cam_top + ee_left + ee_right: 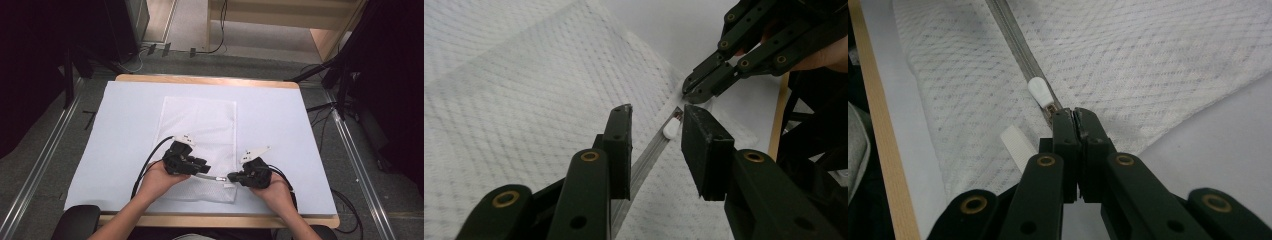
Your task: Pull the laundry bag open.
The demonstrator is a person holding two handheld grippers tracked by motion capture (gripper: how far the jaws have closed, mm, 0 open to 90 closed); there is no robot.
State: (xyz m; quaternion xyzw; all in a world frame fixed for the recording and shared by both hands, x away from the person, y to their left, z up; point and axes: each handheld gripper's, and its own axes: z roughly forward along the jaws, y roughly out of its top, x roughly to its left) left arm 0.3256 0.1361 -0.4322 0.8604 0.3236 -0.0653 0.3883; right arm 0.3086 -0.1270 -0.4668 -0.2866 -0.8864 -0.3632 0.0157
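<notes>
While the right gripper (1073,116) clamps the end of the grey zipper (1013,37) of the white mesh laundry bag (200,125) near the desk's near edge, the left gripper (656,145) stands open, astride the zipper's line, its small white pull tab (670,129) just ahead.

Looked like lab or recording studio, not home. Wooden table (210,80) carried plain pale-blue sheet (280,130) as work surface. Black curtains (30,75) hung at 9 and 3 o'clock. Metal floor rails (45,155) ran along both sides over grey carpet (225,62). Black stand legs (320,70) stood at 2 o'clock, loose cables (325,117) trailing on floor beside them. Light wooden furniture (300,20) sat at 12 o'clock. Person's hands held instrumented grippers, left gripper (202,167) and right gripper (234,177), with cables attached.
</notes>
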